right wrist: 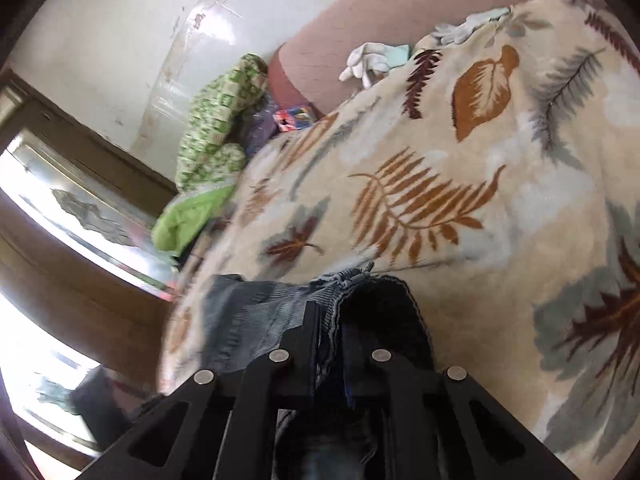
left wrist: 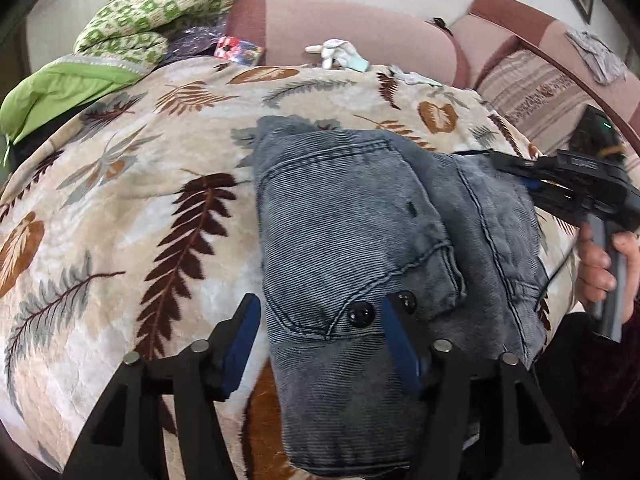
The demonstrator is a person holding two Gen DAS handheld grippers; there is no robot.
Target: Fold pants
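Item: grey denim pants [left wrist: 360, 248], laid already folded into a thick bundle on a leaf-patterned blanket [left wrist: 132, 184] spread over a sofa [left wrist: 352, 28]; a back pocket is shown uppermost, with two dark buttons near the close edge. The left gripper [left wrist: 316, 344] is held above the near end of the bundle with its jaws set wide, straddling the cloth, and nothing is pressed between the blue pads [left wrist: 240, 344]. The right gripper [right wrist: 328, 320] is closed narrow on a bunched edge of the denim at the right side of the bundle, as seen from its own camera. The fabric is judged soft but weighty, limp in single layers, stiffer along seams and waistband; hold is best taken at hems or stitched edges, through all layers. Also noted: green quilt [left wrist: 156, 8], white glove [left wrist: 336, 52], far side.
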